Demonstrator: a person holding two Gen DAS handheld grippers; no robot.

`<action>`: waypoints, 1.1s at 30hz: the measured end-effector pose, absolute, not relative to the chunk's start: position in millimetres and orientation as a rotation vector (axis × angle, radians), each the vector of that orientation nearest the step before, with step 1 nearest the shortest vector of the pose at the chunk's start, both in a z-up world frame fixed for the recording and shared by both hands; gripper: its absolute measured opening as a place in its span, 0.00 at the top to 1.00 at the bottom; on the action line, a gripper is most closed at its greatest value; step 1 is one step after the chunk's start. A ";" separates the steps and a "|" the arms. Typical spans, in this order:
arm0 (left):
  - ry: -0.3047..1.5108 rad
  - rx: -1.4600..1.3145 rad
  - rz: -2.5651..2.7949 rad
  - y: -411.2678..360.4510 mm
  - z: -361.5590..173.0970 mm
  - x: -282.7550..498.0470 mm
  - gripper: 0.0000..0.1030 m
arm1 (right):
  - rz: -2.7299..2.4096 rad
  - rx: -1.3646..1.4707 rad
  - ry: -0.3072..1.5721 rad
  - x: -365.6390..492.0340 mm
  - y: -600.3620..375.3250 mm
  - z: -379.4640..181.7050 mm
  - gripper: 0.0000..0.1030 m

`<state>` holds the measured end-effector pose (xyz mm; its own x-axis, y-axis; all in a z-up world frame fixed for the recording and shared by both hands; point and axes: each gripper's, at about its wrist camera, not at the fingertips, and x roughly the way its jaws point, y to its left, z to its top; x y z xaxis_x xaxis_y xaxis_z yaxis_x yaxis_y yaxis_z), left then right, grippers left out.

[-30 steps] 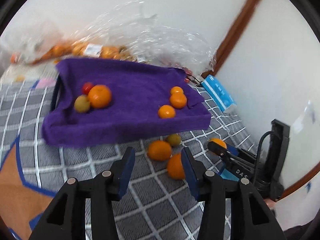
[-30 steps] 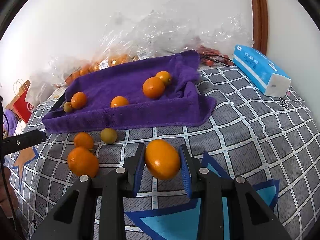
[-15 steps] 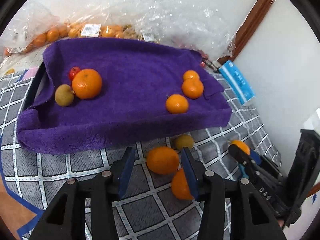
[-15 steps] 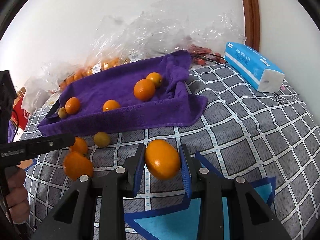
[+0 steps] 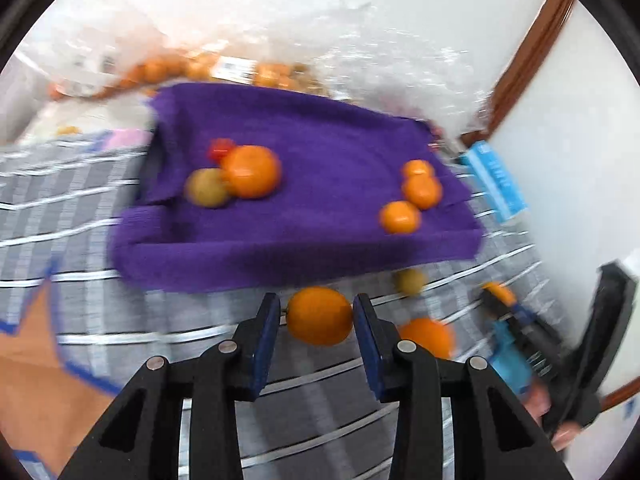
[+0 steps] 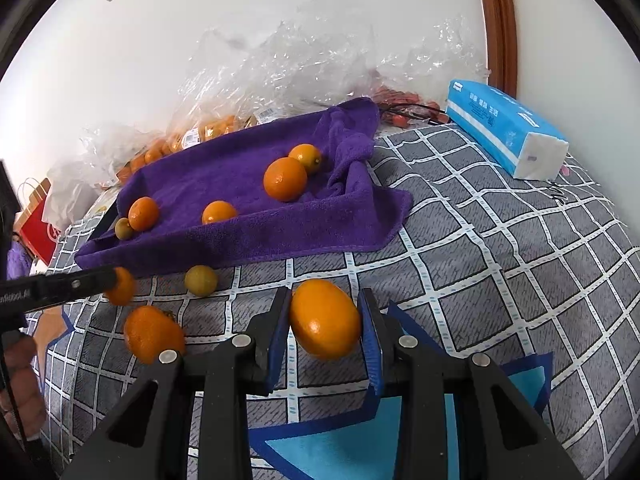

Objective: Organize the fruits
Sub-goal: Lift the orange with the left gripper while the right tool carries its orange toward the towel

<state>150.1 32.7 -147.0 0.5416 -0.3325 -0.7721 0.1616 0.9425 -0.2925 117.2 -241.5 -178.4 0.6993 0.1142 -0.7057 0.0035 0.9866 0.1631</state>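
Note:
A purple towel point(image 5: 320, 140) point(image 6: 224, 176) lies over a tray and carries a large orange point(image 5: 250, 171), a greenish fruit point(image 5: 206, 193), a small red fruit point(image 5: 220, 148) and three small oranges point(image 5: 400, 217). In front of it, my left gripper point(image 5: 316, 308) is closing its jaws around an orange point(image 5: 319, 320), and both pads meet its sides. My right gripper point(image 6: 324, 312) is shut on another orange point(image 6: 324, 318), held just above the checked bedspread. A loose orange point(image 6: 152, 334) and a yellow-green fruit point(image 6: 201, 279) lie between the two grippers.
Clear plastic bags of oranges point(image 6: 208, 128) pile up against the wall behind the towel. A blue tissue pack point(image 6: 504, 128) lies at the far right. A red paper bag point(image 6: 36, 224) stands at the left. The grey checked bedspread point(image 6: 500, 248) shows to the right.
My left gripper has moved onto the nearest loose orange and narrowed its jaws around it. The right gripper has kept still with its orange.

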 end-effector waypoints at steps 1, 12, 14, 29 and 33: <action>0.959 -0.176 -0.278 37.5 -148.7 147.0 0.65 | 0.062 0.156 0.797 117.6 -241.4 -178.8 0.67; 0.925 -0.150 -0.314 36.7 -169.4 145.3 0.61 | 0.071 0.166 0.805 120.7 -242.7 -180.9 0.67; 0.883 -0.134 -0.310 33.2 -170.8 142.2 0.61 | 0.071 0.174 0.807 120.6 -244.3 -181.3 0.67; 0.727 -0.212 -0.358 43.8 -154.7 116.6 0.67 | 0.060 0.170 0.794 118.1 -242.4 -179.1 0.67; 0.692 -0.212 -0.352 45.7 -151.0 112.5 0.67 | 0.071 0.162 0.780 116.0 -240.8 -176.6 0.67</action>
